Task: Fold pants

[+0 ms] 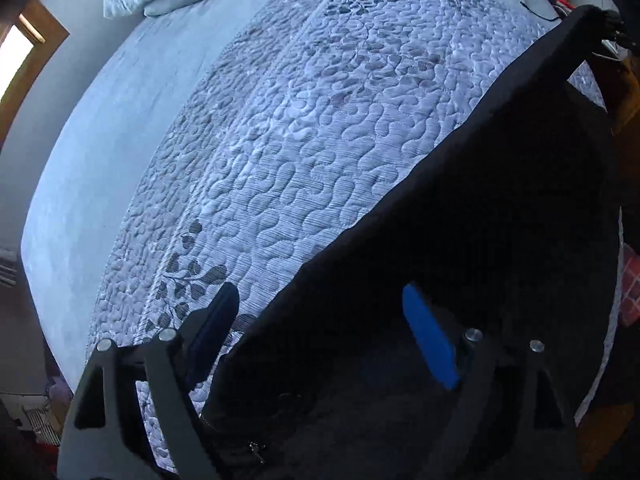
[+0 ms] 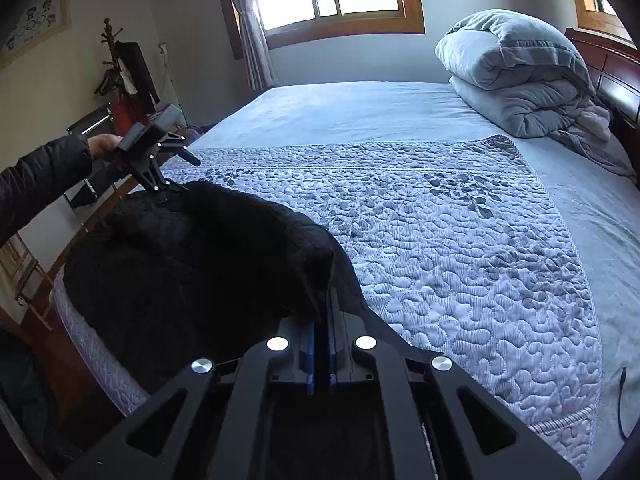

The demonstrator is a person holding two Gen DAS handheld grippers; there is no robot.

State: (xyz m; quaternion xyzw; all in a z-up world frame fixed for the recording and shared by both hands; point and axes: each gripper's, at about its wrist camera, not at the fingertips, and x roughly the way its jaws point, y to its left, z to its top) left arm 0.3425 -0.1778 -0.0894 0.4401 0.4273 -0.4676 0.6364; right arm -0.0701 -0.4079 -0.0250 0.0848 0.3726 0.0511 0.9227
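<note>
The black pants [image 2: 192,264] lie bunched on the near left part of the quilted bedspread [image 2: 460,240]. In the left wrist view they [image 1: 480,240] stretch as a dark sheet from bottom centre to the top right. My left gripper [image 1: 320,320] is open, its blue pads [image 1: 430,336] wide apart over the near edge of the pants; it also shows in the right wrist view [image 2: 168,184] at the far end of the pants. My right gripper [image 2: 322,312] is shut on a fold of the pants, and shows far off in the left wrist view [image 1: 608,28] holding the far corner.
The bed has a light blue sheet [image 2: 360,108] beyond the quilt. A folded grey duvet and pillow [image 2: 516,68] sit at the headboard end. A coat rack and chair [image 2: 124,92] stand by the far wall. A black cable [image 2: 622,400] lies at the right bed edge.
</note>
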